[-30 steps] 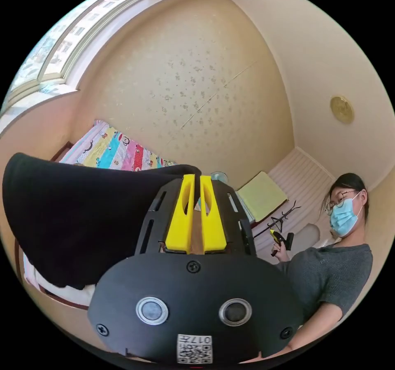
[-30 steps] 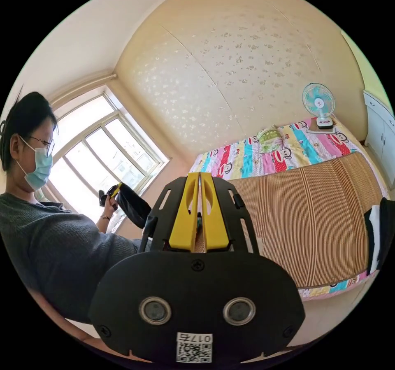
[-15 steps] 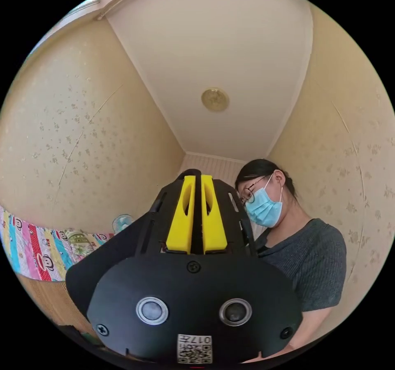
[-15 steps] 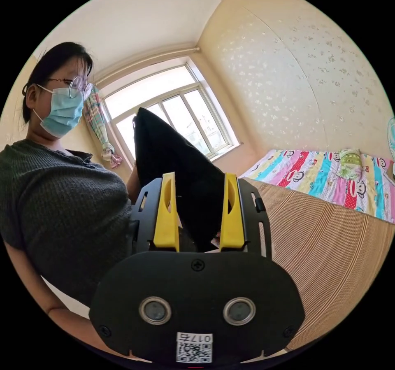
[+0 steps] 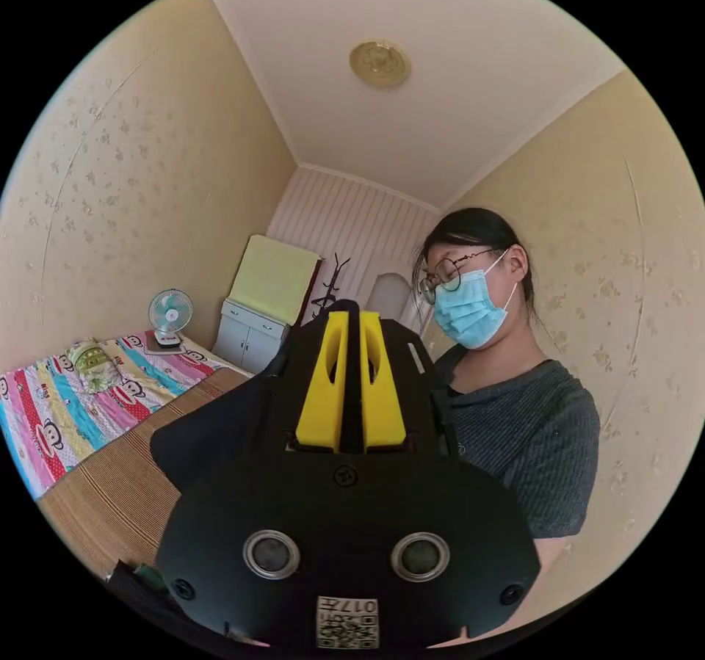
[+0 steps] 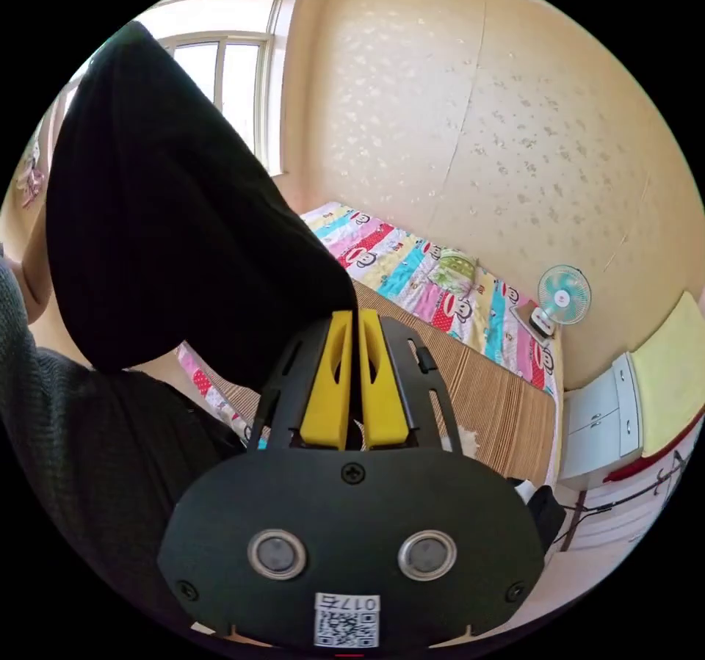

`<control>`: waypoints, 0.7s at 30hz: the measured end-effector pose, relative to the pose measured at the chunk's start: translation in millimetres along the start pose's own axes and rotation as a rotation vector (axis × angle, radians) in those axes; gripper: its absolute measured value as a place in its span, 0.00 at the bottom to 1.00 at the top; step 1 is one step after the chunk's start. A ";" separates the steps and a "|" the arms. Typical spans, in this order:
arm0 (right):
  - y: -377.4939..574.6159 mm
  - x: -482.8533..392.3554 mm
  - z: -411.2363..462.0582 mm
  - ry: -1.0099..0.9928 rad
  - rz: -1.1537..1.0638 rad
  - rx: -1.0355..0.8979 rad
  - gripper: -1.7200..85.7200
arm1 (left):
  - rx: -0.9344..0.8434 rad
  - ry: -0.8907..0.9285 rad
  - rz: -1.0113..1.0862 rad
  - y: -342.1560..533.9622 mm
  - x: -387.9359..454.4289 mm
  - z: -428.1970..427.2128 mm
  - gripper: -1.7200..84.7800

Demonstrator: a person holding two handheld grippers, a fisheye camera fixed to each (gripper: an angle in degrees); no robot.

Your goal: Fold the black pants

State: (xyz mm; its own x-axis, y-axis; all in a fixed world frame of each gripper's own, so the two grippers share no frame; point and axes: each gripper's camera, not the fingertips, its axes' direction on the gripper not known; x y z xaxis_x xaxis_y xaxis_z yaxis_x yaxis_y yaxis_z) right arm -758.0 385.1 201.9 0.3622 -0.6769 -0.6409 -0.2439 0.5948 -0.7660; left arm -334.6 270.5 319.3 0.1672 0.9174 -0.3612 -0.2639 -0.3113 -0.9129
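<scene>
**Both grippers up, pants hanging between them**

Closing on the cloth now: the right gripper [image 6: 358,322], whose jaws stood wide apart around the black fabric half a second ago, has them pressed nearly together with a dark edge caught between the yellow tips. From there the black pants [image 6: 176,227] rise in a broad sheet toward the window [image 6: 220,80] in the right gripper view, well above the bed [image 6: 477,388].

Over in the left gripper view, the left gripper [image 5: 351,322] has its jaws all but closed too, a dark strip showing in the slit, and a flap of black cloth [image 5: 213,432] spreads out to one side just behind the jaws. It looks clamped on the pants, and the person [image 5: 514,425] stands close behind it. The striped mat on the bed lies bare beneath, with the small fan [image 6: 564,296] at the far end.

What to watch for: each grip appears to sit on a thin edge of fabric. If the hands pull apart sharply to straighten the garment, that edge could slip free and the pants would drop in a heap. Uneven heights could also lay them down crooked.
</scene>
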 end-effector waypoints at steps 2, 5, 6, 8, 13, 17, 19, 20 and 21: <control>-3.6 30.7 -20.3 0.006 0.119 0.098 0.03 | -0.044 -0.080 -0.030 25.3 -11.3 -0.4 0.04; -3.5 81.1 -56.7 -0.093 0.247 0.318 0.03 | -0.246 -0.261 -0.123 68.7 -36.7 16.2 0.05; -3.9 98.1 -68.8 -0.142 0.259 0.402 0.03 | -0.371 -0.293 -0.121 89.2 -45.4 34.6 0.06; -7.8 122.4 -82.4 -0.229 0.243 0.489 0.03 | -0.569 -0.319 -0.125 123.1 -61.8 71.6 0.06; -1.2 215.6 -102.6 -0.738 0.262 0.889 0.03 | -0.674 -0.154 -0.276 196.4 -130.8 129.8 0.02; -6.4 240.8 -104.7 -1.006 0.048 1.049 0.03 | -0.416 -0.068 -0.413 216.5 -191.2 107.1 0.03; -6.3 253.3 -98.6 -1.253 -0.105 1.189 0.03 | -0.351 -0.107 -0.410 217.1 -206.6 99.5 0.06; -5.4 256.6 -96.6 -1.311 -0.136 1.232 0.03 | -0.318 -0.152 -0.418 216.4 -216.6 95.9 0.09; -2.8 263.5 -93.1 -1.413 -0.203 1.319 0.03 | -0.294 -0.196 -0.426 215.3 -226.4 93.3 0.11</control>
State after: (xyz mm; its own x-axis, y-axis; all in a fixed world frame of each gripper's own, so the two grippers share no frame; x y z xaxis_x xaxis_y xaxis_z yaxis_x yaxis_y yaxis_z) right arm -745.7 164.7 30.6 0.8053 -0.3854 0.4505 0.3663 0.9209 0.1331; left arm -517.9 18.9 222.3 0.0138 0.9976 0.0683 0.0695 0.0671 -0.9953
